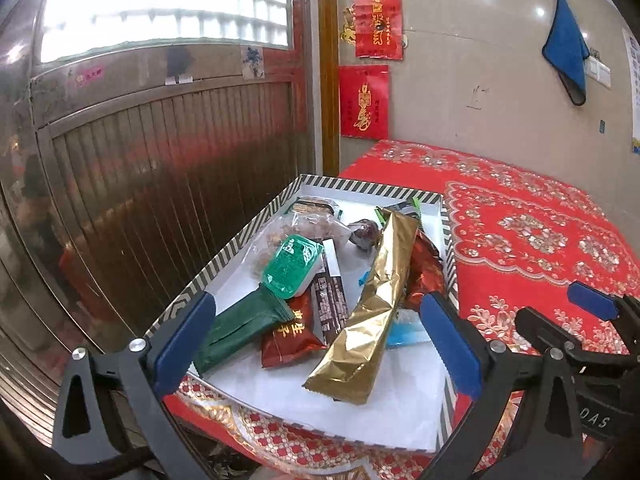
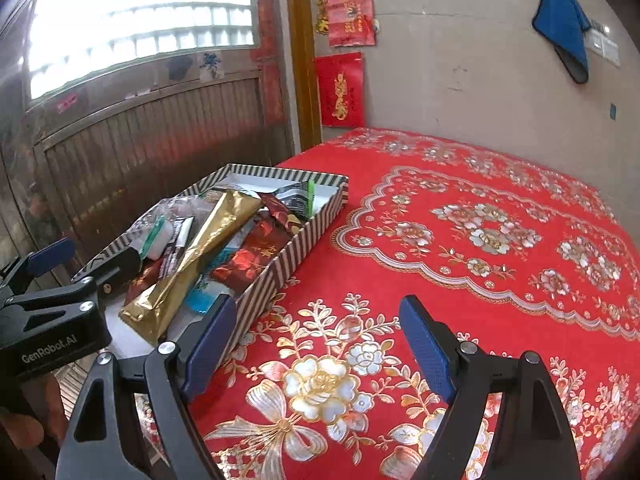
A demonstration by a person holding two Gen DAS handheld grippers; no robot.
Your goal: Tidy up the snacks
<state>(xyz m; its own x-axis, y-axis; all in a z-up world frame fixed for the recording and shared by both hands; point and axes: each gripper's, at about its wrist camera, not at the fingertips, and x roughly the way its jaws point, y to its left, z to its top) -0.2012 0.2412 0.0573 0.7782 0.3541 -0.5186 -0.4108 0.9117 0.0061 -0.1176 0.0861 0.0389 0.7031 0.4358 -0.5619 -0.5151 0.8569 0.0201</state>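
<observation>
The box, a shallow striped tray with a white floor, sits at the edge of a table under a red cloth patterned with flowers, hard by a brown slatted door at its 9 o'clock side. The snacks lie heaped inside it. A long gold pack runs diagonally from 6 toward 12 o'clock over the others. At its 9 o'clock side sit a green-lidded cup, a dark green pack and a red pack, with a dark brown bar between them and the gold pack. A clear bag of brown pieces lies toward 11 o'clock, and a red foil pack lies along the wall at 3 o'clock. The left gripper hovers over the near end of the box, its jaws spread wide with nothing pinched between the blue pads; the packs seen between them lie loose on the box floor. The right gripper hangs over bare cloth at the box's 3 o'clock side, its jaws also well apart and empty. On the wall at 12 o'clock hang two red posters and, toward 2 o'clock, a blue towel.
</observation>
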